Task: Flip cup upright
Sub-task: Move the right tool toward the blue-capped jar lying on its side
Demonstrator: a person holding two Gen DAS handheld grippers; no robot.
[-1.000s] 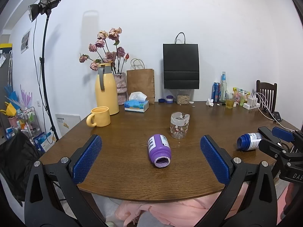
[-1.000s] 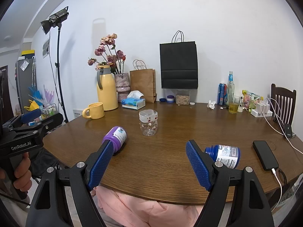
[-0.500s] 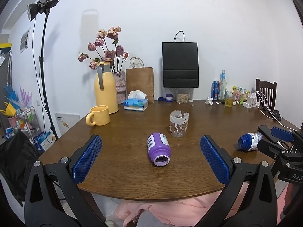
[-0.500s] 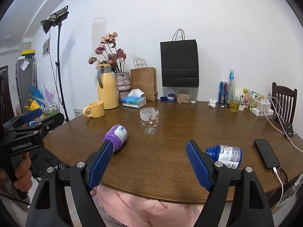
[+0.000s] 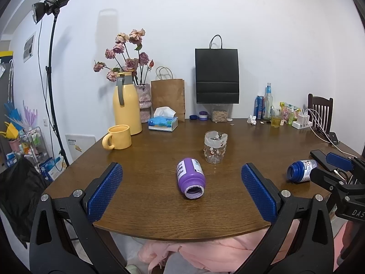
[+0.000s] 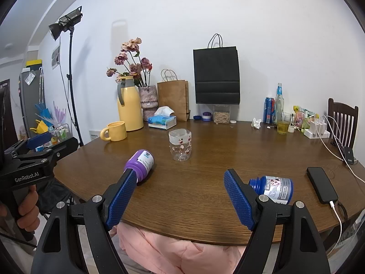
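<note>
Cup (image 5: 215,147) sits inverted at twelve o'clock, untouched; both my grippers' fingers (image 5: 105,191) (image 6: 238,201) gape wide; approach and grasp come next.

Lived-in home dining room, brown wooden table (image 5: 141,196) by a white wall, yellow thermos jug (image 5: 126,104), dried roses in a vase (image 5: 144,101), tissue box (image 5: 162,123), paper bags, wooden chair (image 5: 319,111) far right, studio lamp (image 5: 50,2) far left

A yellow mug (image 5: 118,137) stands beside a yellow thermos (image 5: 126,104); tissue box (image 5: 162,123) nearby.
</note>
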